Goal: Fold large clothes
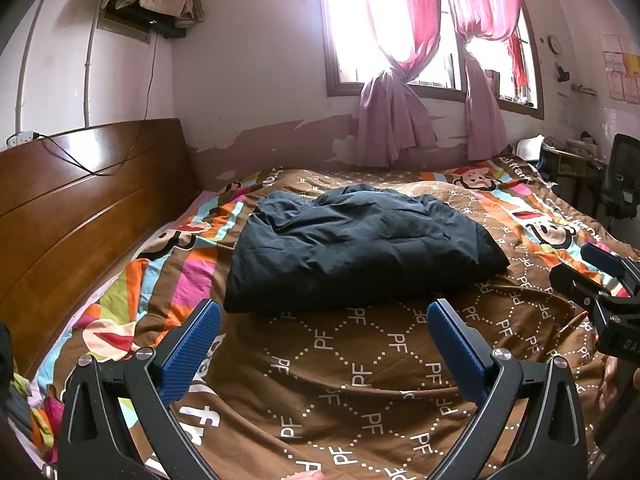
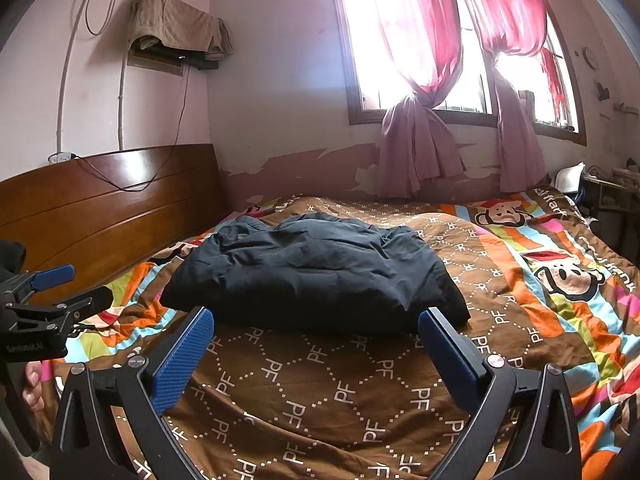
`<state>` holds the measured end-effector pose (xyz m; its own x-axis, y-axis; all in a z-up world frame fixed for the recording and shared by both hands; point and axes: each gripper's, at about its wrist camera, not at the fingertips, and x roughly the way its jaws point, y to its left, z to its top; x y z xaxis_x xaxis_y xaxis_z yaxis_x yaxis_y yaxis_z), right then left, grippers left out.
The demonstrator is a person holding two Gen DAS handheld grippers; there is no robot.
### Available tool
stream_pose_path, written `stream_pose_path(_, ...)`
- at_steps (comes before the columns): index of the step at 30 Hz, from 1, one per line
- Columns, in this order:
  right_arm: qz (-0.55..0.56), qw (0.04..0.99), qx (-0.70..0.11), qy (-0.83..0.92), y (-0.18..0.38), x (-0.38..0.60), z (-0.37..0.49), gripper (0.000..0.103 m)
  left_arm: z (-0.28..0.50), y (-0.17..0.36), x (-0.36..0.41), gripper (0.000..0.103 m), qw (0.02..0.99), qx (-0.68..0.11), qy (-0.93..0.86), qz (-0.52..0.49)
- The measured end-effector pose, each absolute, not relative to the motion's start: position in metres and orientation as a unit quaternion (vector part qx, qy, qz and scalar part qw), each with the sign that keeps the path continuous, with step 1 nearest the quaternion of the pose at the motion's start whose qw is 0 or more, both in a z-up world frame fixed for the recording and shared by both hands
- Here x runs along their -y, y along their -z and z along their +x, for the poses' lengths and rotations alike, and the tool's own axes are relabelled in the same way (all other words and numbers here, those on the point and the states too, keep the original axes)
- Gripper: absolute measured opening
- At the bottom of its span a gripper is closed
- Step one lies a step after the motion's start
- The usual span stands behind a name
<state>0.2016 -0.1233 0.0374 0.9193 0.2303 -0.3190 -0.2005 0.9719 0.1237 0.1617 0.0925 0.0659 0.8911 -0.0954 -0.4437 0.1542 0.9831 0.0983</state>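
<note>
A dark navy padded garment [image 1: 352,248] lies folded into a puffy bundle on the bed; it also shows in the right wrist view [image 2: 316,272]. My left gripper [image 1: 324,320] is open and empty, its blue pads just short of the bundle's near edge. My right gripper [image 2: 316,328] is open and empty, also just in front of the bundle's near edge. The right gripper shows at the right edge of the left wrist view [image 1: 596,276], and the left gripper at the left edge of the right wrist view [image 2: 60,292].
A brown patterned quilt [image 1: 360,380] with colourful cartoon borders covers the bed. A wooden headboard [image 1: 80,200] stands on the left. A window with pink curtains [image 1: 400,80] is behind. A desk and chair [image 1: 616,184] stand at the far right.
</note>
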Motion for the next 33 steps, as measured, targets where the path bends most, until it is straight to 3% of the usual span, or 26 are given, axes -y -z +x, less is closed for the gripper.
stream_pose_path(33,0.05,0.977,-0.173,-0.109,-0.0332,0.1233,0.2002,0.103,0.1611,-0.0624,-0.0935,0.101,0.969,-0.228,0.067,0.059)
